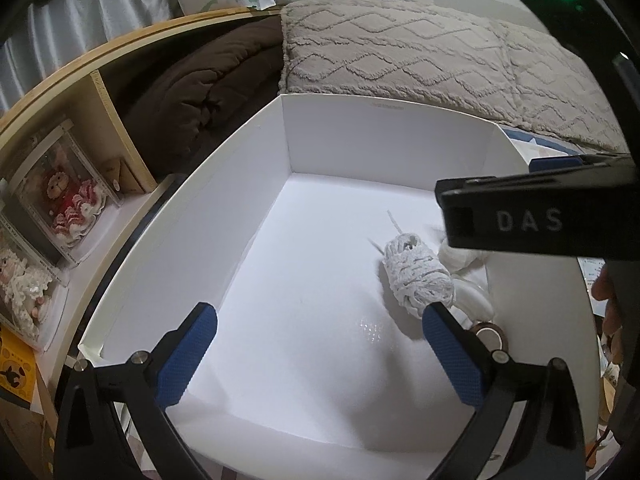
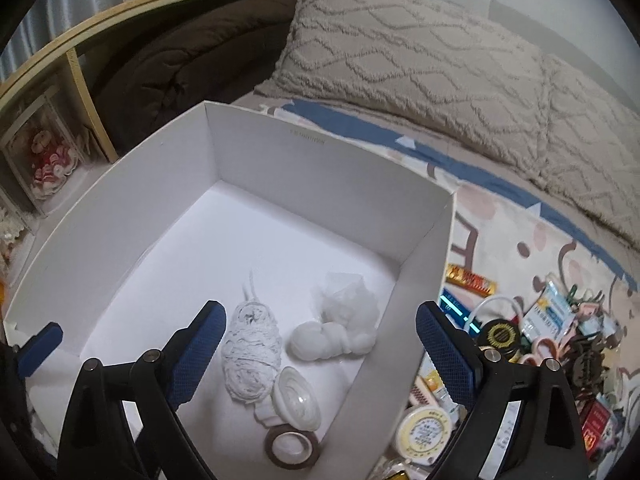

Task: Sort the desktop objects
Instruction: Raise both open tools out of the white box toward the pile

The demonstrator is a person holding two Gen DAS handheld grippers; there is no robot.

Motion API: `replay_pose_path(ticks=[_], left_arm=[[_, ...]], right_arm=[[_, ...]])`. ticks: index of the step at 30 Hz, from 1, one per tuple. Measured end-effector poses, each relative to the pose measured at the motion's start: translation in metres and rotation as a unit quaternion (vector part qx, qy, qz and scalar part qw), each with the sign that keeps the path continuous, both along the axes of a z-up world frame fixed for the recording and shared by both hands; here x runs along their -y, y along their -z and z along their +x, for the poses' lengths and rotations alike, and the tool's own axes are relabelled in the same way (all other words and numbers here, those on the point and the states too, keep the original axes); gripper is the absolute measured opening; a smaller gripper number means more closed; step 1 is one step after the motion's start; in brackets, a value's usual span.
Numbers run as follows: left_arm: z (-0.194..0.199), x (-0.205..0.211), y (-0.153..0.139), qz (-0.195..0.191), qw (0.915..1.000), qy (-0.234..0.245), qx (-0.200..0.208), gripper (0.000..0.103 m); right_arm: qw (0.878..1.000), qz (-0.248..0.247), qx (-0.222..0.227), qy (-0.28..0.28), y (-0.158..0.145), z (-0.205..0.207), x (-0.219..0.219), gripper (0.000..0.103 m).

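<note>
A white open box [image 1: 280, 152] [image 2: 304, 152] stands below both grippers. Inside it lie a ball of pale yarn [image 1: 418, 276] [image 2: 250, 354], a white fluffy bundle [image 2: 332, 342], crumpled clear wrap [image 2: 348, 300], a clear round lid [image 2: 296, 402] and a brown tape roll [image 2: 292, 446] [image 1: 490, 338]. My left gripper [image 1: 320, 316] is open and empty over the box floor, its right pad near the yarn. My right gripper [image 2: 320, 312] is open and empty, astride the box's right wall, with the left pad beside the yarn. One finger [image 1: 520, 220] of the right gripper shows in the left wrist view.
Small items are piled right of the box: a black round tin [image 2: 498, 336], a yellow-labelled tub [image 2: 424, 428], a snack bar [image 2: 472, 280], pink-handled scissors [image 2: 544, 350]. A beige textured blanket [image 2: 400, 60] lies behind. A wooden shelf with boxed dolls [image 1: 68, 208] stands at the left.
</note>
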State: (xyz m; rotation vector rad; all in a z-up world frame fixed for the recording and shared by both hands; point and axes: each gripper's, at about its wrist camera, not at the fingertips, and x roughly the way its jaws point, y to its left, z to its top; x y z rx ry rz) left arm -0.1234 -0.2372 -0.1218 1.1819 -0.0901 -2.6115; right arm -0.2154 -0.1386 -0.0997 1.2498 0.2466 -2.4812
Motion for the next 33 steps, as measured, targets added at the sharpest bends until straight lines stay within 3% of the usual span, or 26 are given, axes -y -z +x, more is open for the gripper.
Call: replay_pose_path(ticks=[11,33], left_arm=[[0.003,0.001,-0.007,0.004,0.9998,-0.010,-0.018,0.103],[0.013,-0.020,-0.030,0.059,0.9955,0.015,-0.073,0.103]], right_arm=[[0.999,-0.016,-0.046,-0.010,-0.018,0.020,-0.021,0.096],[0.997,-0.029,-0.067,-0.012,-0.039,0.074,-0.094,0.096]])
